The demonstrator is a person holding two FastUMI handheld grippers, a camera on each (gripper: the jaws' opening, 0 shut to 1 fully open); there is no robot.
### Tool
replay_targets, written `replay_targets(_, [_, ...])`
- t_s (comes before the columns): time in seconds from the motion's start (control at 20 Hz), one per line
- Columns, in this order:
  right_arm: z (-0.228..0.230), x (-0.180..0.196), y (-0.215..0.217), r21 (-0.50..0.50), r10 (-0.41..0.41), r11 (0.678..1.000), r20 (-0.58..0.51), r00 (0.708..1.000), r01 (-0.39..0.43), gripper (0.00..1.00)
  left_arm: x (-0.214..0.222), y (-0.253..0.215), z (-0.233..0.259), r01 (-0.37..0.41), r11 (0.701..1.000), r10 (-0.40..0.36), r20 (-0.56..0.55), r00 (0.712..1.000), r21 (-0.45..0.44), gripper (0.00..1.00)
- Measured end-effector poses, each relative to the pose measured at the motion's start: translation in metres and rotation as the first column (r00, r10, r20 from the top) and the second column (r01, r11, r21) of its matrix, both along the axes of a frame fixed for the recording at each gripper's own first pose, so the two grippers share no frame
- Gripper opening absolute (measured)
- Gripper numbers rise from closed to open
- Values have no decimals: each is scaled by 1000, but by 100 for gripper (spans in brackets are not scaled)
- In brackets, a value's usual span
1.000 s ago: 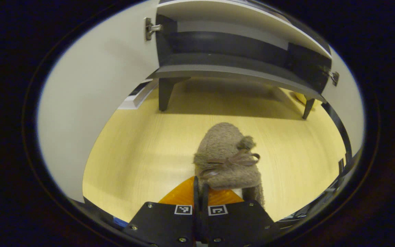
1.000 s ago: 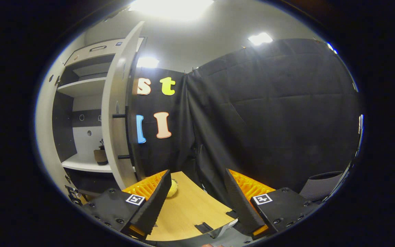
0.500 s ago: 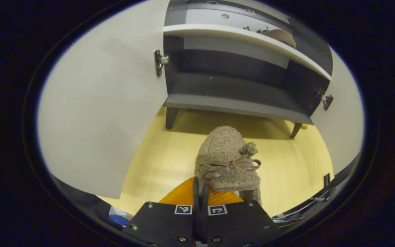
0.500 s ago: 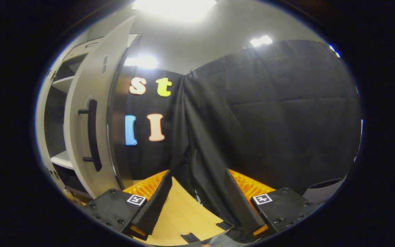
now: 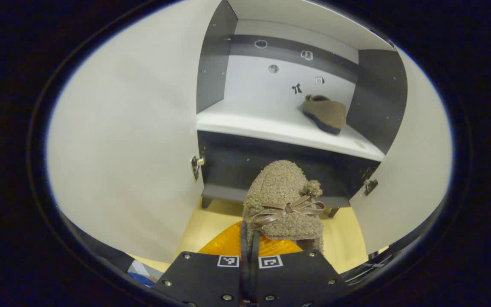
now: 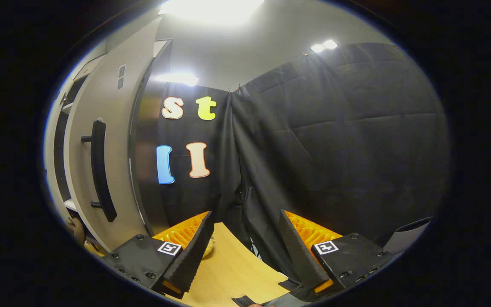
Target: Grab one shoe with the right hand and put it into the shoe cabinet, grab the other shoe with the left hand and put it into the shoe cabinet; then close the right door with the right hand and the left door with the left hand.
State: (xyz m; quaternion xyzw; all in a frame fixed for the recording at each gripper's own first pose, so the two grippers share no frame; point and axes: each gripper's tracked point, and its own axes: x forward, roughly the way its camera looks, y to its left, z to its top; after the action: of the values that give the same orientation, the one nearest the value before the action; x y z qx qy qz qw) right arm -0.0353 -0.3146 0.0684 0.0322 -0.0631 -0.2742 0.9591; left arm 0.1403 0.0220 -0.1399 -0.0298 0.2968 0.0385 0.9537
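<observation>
Left gripper view: your left hand-held gripper (image 5: 249,238) is clenched on the fuzzy shoe (image 5: 283,200), seemingly at its heel, before the open shoe cabinet (image 5: 215,76). Another shoe (image 5: 324,113) lies on the white shelf (image 5: 271,128). Your right hand-held gripper (image 6: 245,247) is released beside the right door (image 6: 113,140).

Open cabinet mouth between left door (image 5: 126,140) and right door (image 5: 403,179). Bare white shelf (image 5: 245,121) across left and middle; placed shoe (image 5: 324,113) occupying far right corner. Right door's handle (image 6: 100,175) jutting outward.
</observation>
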Motion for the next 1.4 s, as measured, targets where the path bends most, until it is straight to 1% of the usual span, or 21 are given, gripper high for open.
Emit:
replay_targets(0.1, [0,6,3,8,19,1000,1,1000,-19,97,13,6,30,-4,1000,4,32,999,-5,1])
replay_targets(0.15, [-1,7,5,12,28,1000,-1,1000,-28,93,20,9,41,-5,1000,5,45,999,-6,1])
replay_targets(0.25, [-4,10,3,10,32,999,-6,999,-32,93,39,10,66,0,1000,0,76,997,8,1])
replay_targets(0.3, [-4,10,3,7,31,1000,-6,1000,-31,97,48,9,75,-1,1000,-1,97,995,18,2])
replay_targets(0.4, [-4,10,5,2,28,1000,-7,1000,-28,97,69,10,96,-7,1000,5,129,992,18,1])
replay_targets(0.55, [-8,8,8,10,25,1000,-7,1000,-25,97,106,9,122,2,1000,-5,172,985,18,1])
replay_targets(0.6, [-9,7,9,17,22,1000,-6,1000,-22,93,120,10,130,0,1000,-5,190,982,24,1])
replay_targets(0.65, [-11,6,10,26,19,999,-8,1000,-19,97,134,11,139,-1,1000,-5,210,978,28,1])
replay_targets(0.75, [-15,5,11,47,13,999,-11,1000,-13,97,164,9,155,3,1000,-10,246,969,29,1])
replay_targets(0.95, [-22,1,15,88,2,996,-14,1000,-1,97,222,13,168,-9,999,-3,287,958,41,1])
replay_targets(1.05, [-33,-2,15,122,-8,993,-31,999,12,97,253,15,157,-21,1000,17,288,958,10,1])
replay_targets(1.1, [-34,-4,16,135,-11,991,-33,999,16,93,265,15,153,-25,1000,26,287,958,-8,1])
replay_targets(1.15, [-35,-6,17,143,-17,989,-36,999,22,97,275,15,148,-27,999,31,283,959,-20,1])
replay_targets(1.2, [-37,-10,16,145,-26,989,-40,999,32,97,282,14,144,-26,999,32,280,960,-23,1])
replay_targets(1.25, [-41,-13,15,144,-37,989,-47,998,43,93,289,12,141,-17,1000,21,274,962,-15,1])
replay_targets(1.3, [-43,-17,14,145,-44,988,-55,998,52,97,295,7,137,1,1000,-1,268,963,0,1])
replay_targets(1.35, [-46,-21,14,146,-51,988,-60,997,59,97,303,2,136,11,1000,-14,267,964,12,1])
replay_targets(1.4, [-47,-22,14,149,-54,987,-64,996,63,93,307,-2,132,20,1000,-26,263,964,25,1])
